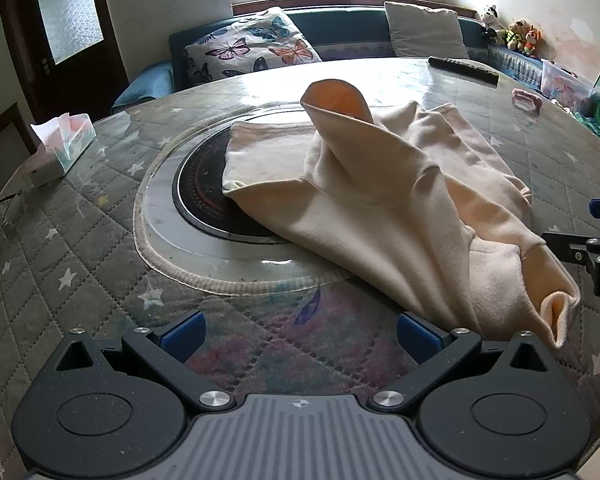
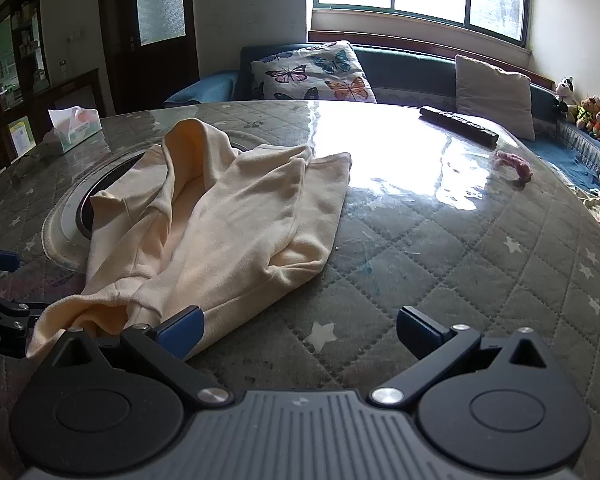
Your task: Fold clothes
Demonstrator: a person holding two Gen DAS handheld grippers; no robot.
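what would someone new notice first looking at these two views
A rumpled cream fleece garment lies heaped mid-table, one sleeve end poking upward, partly covering a round black hob set in the quilted, star-patterned grey tabletop. Both the left hand-held gripper and the right hand-held gripper are open, holding nothing. Behind, a butterfly-print cushion sits on the blue sofa under a bright window.

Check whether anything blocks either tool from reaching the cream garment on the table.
Nothing visible does. The left tool faces bare tabletop up to the cream garment; the right tool is already at its near edge, one finger over the cloth.
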